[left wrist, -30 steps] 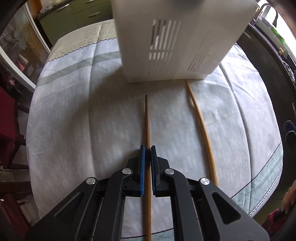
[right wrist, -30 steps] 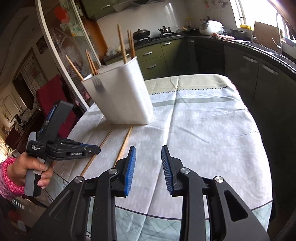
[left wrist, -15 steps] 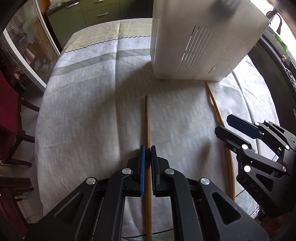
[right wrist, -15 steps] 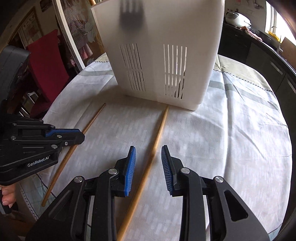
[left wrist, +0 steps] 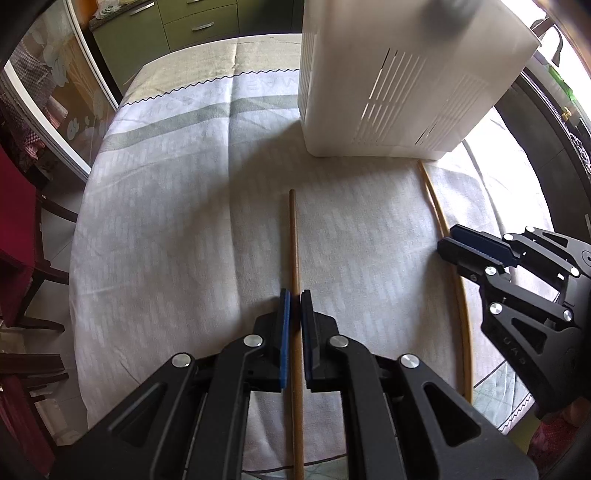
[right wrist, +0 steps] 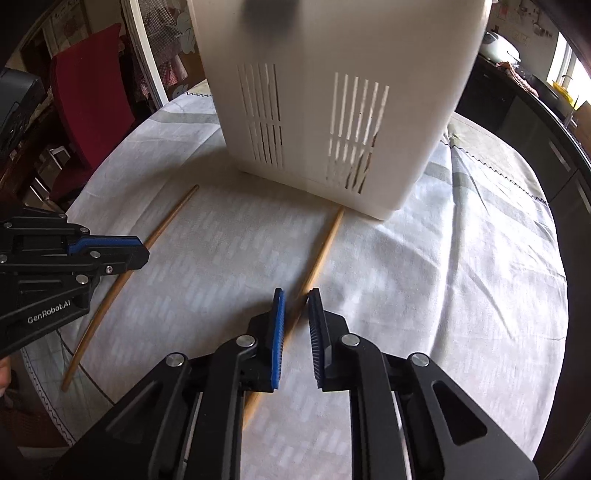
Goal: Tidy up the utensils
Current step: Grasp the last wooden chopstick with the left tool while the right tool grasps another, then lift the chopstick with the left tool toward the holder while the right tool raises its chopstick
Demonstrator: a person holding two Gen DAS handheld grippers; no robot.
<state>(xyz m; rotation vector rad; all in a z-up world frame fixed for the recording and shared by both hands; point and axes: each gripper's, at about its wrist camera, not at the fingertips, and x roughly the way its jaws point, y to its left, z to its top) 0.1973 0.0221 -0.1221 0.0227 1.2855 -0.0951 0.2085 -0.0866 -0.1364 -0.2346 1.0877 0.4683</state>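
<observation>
Wooden chopstick point(left wrist: 294, 258) clenched in left fingers point(left wrist: 284, 332); paler chopstick point(right wrist: 325, 247) between released right fingers point(right wrist: 277, 332).

White slotted bin point(right wrist: 332, 110), tan chopsticks point(left wrist: 294, 240), pale striped tablecloth point(left wrist: 177, 221).

Covering the bench, a pale striped tablecloth point(left wrist: 177, 229). Standing just beside it at the left, a red chair point(right wrist: 92, 92). Lining the far wall, green cabinets point(left wrist: 166, 33), with a rice cooker point(right wrist: 500, 46) sitting on the dark counter.

White caddy point(right wrist: 332, 110) ahead; bare tablecloth point(right wrist: 461, 295) rightward
</observation>
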